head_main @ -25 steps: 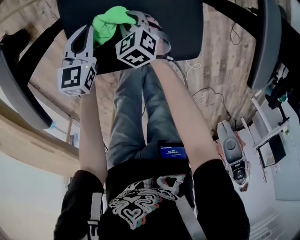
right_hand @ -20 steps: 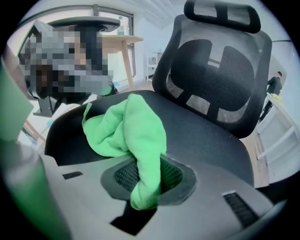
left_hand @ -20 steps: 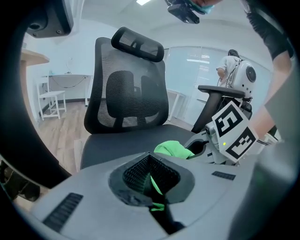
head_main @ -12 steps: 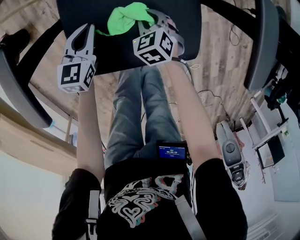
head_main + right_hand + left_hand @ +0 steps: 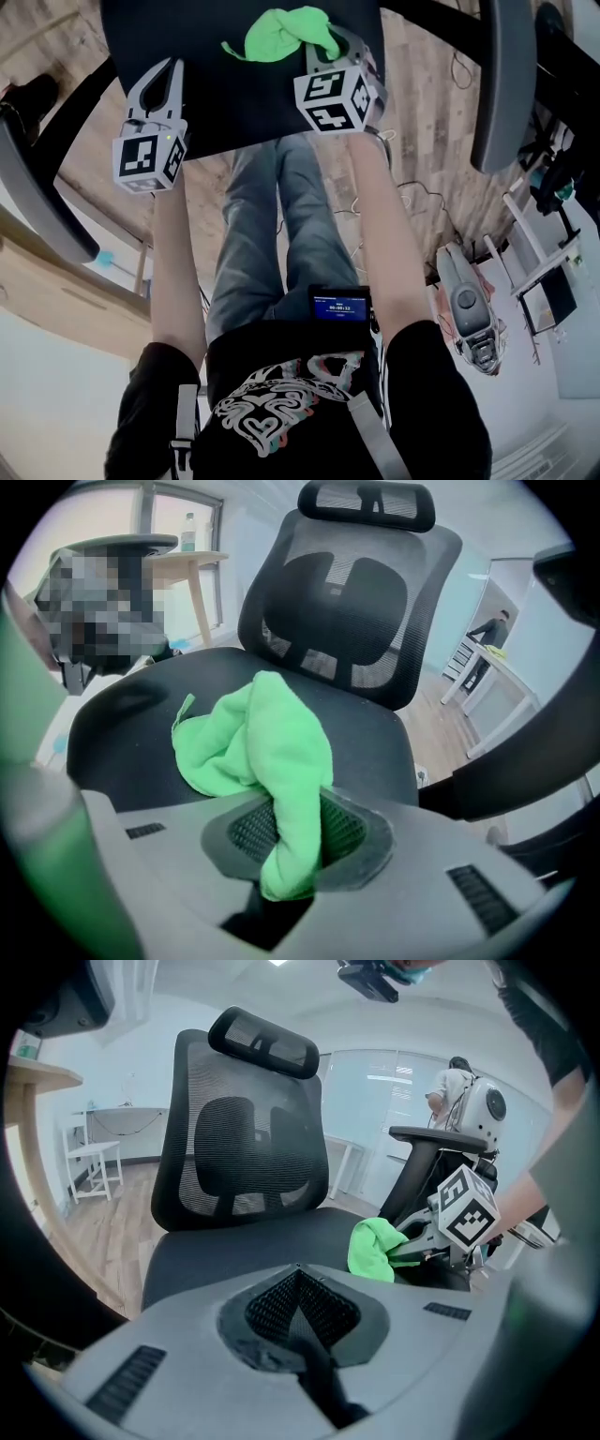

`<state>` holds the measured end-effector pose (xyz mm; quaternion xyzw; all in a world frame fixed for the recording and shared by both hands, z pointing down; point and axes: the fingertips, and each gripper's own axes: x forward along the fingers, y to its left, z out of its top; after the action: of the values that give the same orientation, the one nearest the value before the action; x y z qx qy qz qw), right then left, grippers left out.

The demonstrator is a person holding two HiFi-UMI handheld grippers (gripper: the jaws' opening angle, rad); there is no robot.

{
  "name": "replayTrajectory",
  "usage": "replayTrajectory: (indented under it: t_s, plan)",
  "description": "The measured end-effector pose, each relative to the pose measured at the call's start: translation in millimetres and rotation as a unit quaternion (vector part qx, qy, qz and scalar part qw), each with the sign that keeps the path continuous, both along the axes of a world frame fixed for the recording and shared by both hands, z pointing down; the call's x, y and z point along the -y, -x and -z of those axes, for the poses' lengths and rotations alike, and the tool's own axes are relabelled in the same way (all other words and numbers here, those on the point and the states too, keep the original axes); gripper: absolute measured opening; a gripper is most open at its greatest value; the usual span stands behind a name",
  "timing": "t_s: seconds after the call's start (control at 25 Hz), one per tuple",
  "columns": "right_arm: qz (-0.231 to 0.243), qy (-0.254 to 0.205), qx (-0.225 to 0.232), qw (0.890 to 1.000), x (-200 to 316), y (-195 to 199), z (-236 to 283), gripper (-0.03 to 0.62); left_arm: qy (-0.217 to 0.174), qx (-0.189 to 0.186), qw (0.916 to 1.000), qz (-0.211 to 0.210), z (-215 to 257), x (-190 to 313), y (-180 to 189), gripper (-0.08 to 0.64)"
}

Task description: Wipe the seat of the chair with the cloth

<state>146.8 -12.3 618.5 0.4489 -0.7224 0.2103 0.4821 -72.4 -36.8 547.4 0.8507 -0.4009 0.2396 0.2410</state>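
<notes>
1. Your right gripper (image 5: 294, 834) is clamped on one end of the cloth (image 5: 258, 742). The jaws pinch a narrow fold of it.
2. Your left gripper (image 5: 300, 1283) has its jaws together with nothing between them. In the head view it sits over the seat's (image 5: 216, 84) front left corner, at the edge.
3. The cloth lies on the right half of the seat, forward of the backrest (image 5: 244, 1138).
4. Bare dark seat stretches open to the cloth's left and on towards the backrest.
5. An armrest stands off each side: the left armrest (image 5: 37, 187) beyond your left gripper, the right armrest (image 5: 502, 84) beyond your right one. Wood floor (image 5: 431, 112) shows in the gap on each side.
6. The cloth is bright green, soft and bunched into thick folds, with a small loose corner sticking out at its left.
</notes>
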Motion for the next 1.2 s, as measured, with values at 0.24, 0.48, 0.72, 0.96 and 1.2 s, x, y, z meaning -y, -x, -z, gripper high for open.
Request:
replayTrajectory:
  t_s: [0.24,0.48,0.72,0.96,1.2]
  plan:
    - [-0.034,-0.009,-0.014,0.999,-11,-25,9,0.08,-0.002,0.0,1.0,-0.009,-3,-7,-4,0.0]
    - [-0.052,-0.014,-0.023,0.998,-19,-44,16,0.08,-0.004,0.0,0.9999,-0.01,-3,-4,-5,0.0]
    - [-0.061,-0.017,-0.036,0.997,-24,-61,22,0.08,-0.002,0.003,0.9999,-0.011,-2,-11,-7,0.0]
    - [-0.095,-0.015,-0.04,0.995,-29,-73,24,0.08,0.0,0.004,1.0,-0.006,-3,-11,-3,0.0]
    - [-0.089,-0.011,-0.057,0.994,-28,-73,23,0.08,0.002,0.002,1.0,-0.006,-6,-11,-5,0.0]
